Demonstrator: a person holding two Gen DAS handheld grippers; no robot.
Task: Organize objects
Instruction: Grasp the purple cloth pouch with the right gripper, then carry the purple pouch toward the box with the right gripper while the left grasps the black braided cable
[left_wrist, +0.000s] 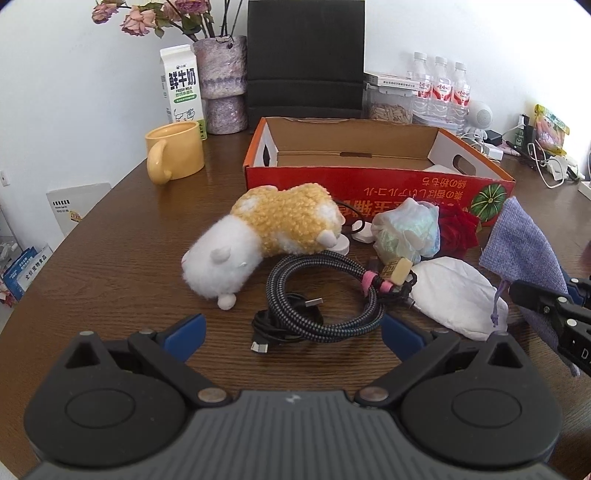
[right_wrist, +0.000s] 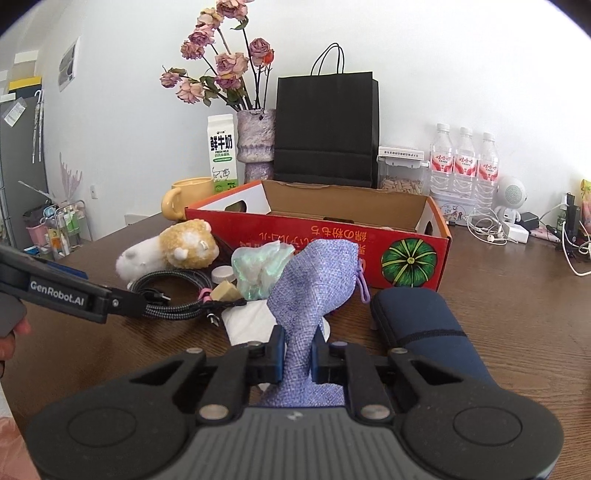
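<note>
Right claw (right_wrist: 297, 356) clamping purple pouch (right_wrist: 314, 280), left claw (left_wrist: 291, 334) wide over coiled cable (left_wrist: 325, 295)

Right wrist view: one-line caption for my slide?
Right gripper shut on a lavender woven drawstring pouch, before a red cardboard box on the brown wooden table.

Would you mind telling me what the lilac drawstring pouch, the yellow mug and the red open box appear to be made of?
Lilac drawstring pouch: coarse woven cloth, matte, threads visible. Yellow mug: probably glazed ceramic, smooth with a soft sheen. Red open box: cardboard, plain brown inside, printed outside.
</note>
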